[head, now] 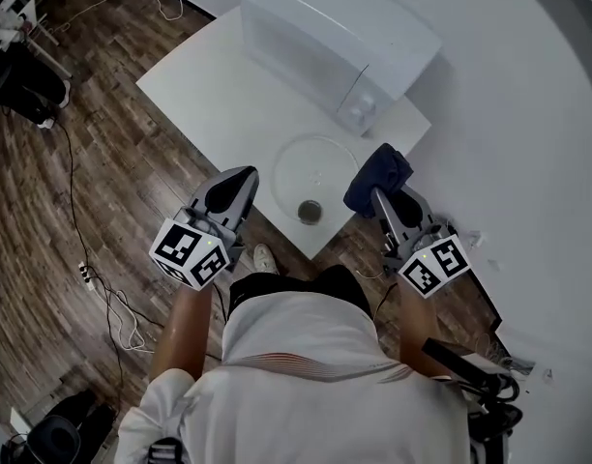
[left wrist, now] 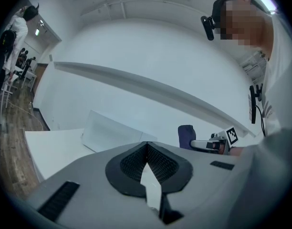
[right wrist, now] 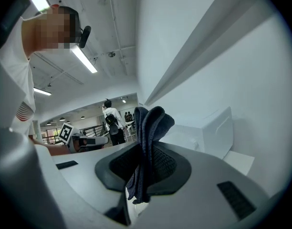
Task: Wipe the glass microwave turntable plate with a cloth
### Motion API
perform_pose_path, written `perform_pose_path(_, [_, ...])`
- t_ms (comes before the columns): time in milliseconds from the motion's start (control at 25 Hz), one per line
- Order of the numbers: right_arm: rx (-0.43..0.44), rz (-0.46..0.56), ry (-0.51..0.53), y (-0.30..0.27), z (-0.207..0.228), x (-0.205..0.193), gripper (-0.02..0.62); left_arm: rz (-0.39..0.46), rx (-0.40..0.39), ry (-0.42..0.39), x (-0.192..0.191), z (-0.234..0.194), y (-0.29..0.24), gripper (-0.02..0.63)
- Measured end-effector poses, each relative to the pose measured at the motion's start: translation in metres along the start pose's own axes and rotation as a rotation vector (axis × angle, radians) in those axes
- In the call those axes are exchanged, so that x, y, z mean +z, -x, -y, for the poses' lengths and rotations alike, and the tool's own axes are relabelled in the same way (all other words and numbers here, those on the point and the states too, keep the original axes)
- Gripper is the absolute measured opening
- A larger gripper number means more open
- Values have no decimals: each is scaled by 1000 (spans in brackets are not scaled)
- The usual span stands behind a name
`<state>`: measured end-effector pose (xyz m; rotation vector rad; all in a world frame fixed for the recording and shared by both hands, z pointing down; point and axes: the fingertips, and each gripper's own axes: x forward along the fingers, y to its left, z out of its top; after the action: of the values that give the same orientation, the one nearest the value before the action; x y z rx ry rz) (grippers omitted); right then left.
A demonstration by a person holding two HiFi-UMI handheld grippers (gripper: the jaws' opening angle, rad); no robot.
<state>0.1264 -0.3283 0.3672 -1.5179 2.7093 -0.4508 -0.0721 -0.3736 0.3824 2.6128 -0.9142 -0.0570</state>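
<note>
- My left gripper [head: 240,180] hangs at the white table's [head: 209,95] near edge, tilted toward the glass plate [head: 315,167], jaws pinched together and empty.
- My right gripper [head: 381,197] is clamped on a bunched dark blue cloth [head: 378,174], just right of the plate.
- The plate lies flat in front of the microwave [head: 325,27].

Bright, even light; fisheye edges.
</note>
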Motion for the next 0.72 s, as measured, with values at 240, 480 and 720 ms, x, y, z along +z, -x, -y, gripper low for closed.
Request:
perform_pose_path(240, [48,-46,-51,-26,18,-7,60,-26,36,31,-13,-11,-15,11])
perform_pose_path(480, [154,-116,-90,-81,37,-42,60,13,85,28,-22,-18,-25,11])
perform_pose_path(720, [236,-292,-150,-130,42,-97,60,13,133,6,-29,-16,-31,11])
